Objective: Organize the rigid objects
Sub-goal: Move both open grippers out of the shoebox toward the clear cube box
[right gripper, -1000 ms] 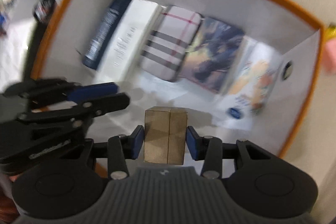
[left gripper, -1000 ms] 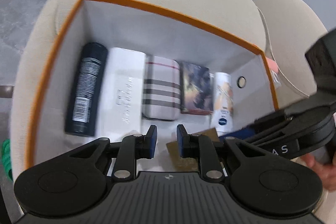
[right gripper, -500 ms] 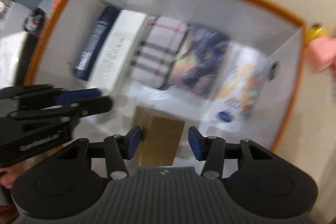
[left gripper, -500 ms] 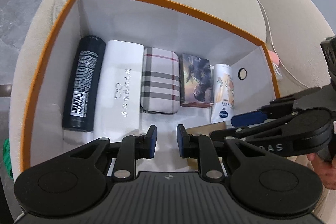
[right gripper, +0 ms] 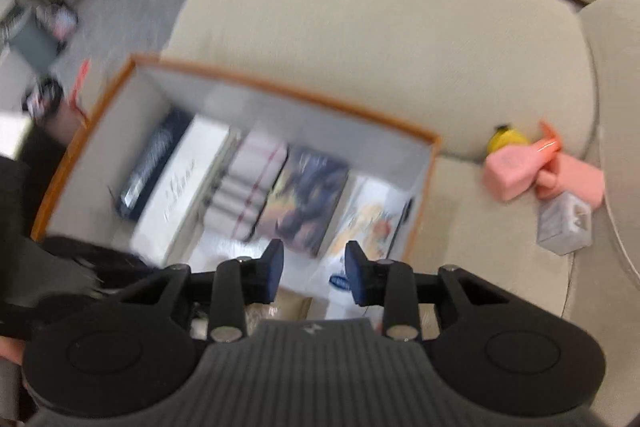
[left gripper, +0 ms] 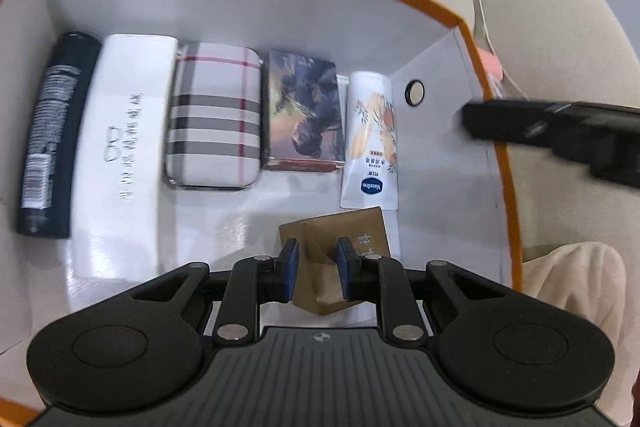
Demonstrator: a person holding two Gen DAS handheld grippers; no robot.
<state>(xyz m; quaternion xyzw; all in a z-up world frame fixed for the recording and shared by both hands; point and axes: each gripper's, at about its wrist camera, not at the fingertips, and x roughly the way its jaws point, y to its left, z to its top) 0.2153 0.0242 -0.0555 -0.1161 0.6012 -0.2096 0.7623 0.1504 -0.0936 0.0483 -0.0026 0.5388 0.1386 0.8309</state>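
Since a second ago the right gripper (right gripper: 314, 267) has let go of the gold box (left gripper: 334, 259) and pulled back up; its jaws now stand wide with nothing between them, and its view is blurred. We see our left gripper (left gripper: 316, 269) has pushed deeper into the orange-rimmed box (left gripper: 506, 163) and now sits low centre in the left wrist frame, fingers narrow and straddling the gold box's near corner; we cannot tell whether the pads touch it. The gold box lies tilted on the white floor at the front of the box, just below the lotion tube (left gripper: 372, 147). Along the back, left to right: dark spray can (left gripper: 50, 135), white glasses case (left gripper: 120, 135), plaid case (left gripper: 216, 121), picture box (left gripper: 306, 115), then the lotion tube. In the right wrist view the box rests on a cream sofa (right gripper: 380, 39), with pink items (right gripper: 540, 167) on the cushion at mid right.
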